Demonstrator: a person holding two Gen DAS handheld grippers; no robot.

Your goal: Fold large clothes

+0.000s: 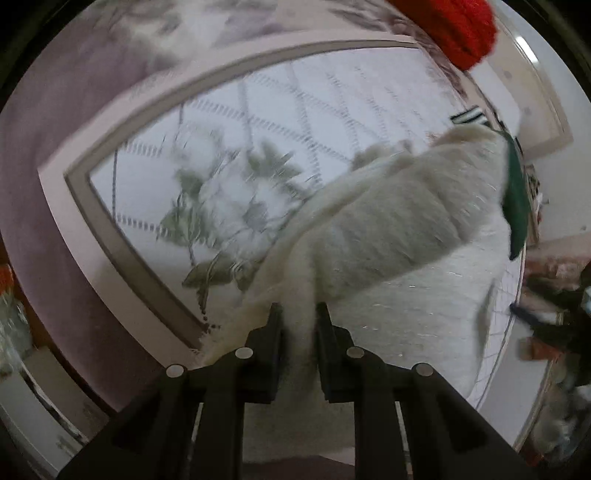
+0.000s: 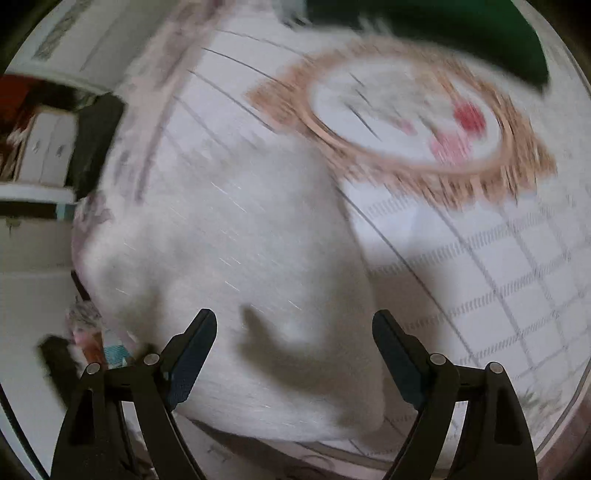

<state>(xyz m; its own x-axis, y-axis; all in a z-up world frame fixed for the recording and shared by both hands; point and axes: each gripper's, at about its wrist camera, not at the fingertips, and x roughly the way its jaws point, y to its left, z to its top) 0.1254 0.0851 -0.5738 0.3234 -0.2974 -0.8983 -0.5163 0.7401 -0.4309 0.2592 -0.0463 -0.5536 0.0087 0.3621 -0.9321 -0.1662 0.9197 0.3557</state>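
A fluffy white garment [image 1: 406, 236] lies on a bed with a patterned bedspread [image 1: 295, 110]. My left gripper [image 1: 299, 314] is shut on a raised fold of the white garment, which bunches up between the fingers and drapes away to the right. In the right wrist view the same white garment [image 2: 229, 251] spreads below my right gripper [image 2: 294, 321], which is open and empty just above the fabric. Both views are motion-blurred.
A red knitted item [image 1: 461, 26] lies at the bed's far end. A dark green cloth [image 1: 517, 206] [image 2: 461, 33] lies past the white garment. The bedspread has a brown-fringed round motif [image 2: 406, 122]. Cluttered furniture [image 2: 44, 140] stands beside the bed.
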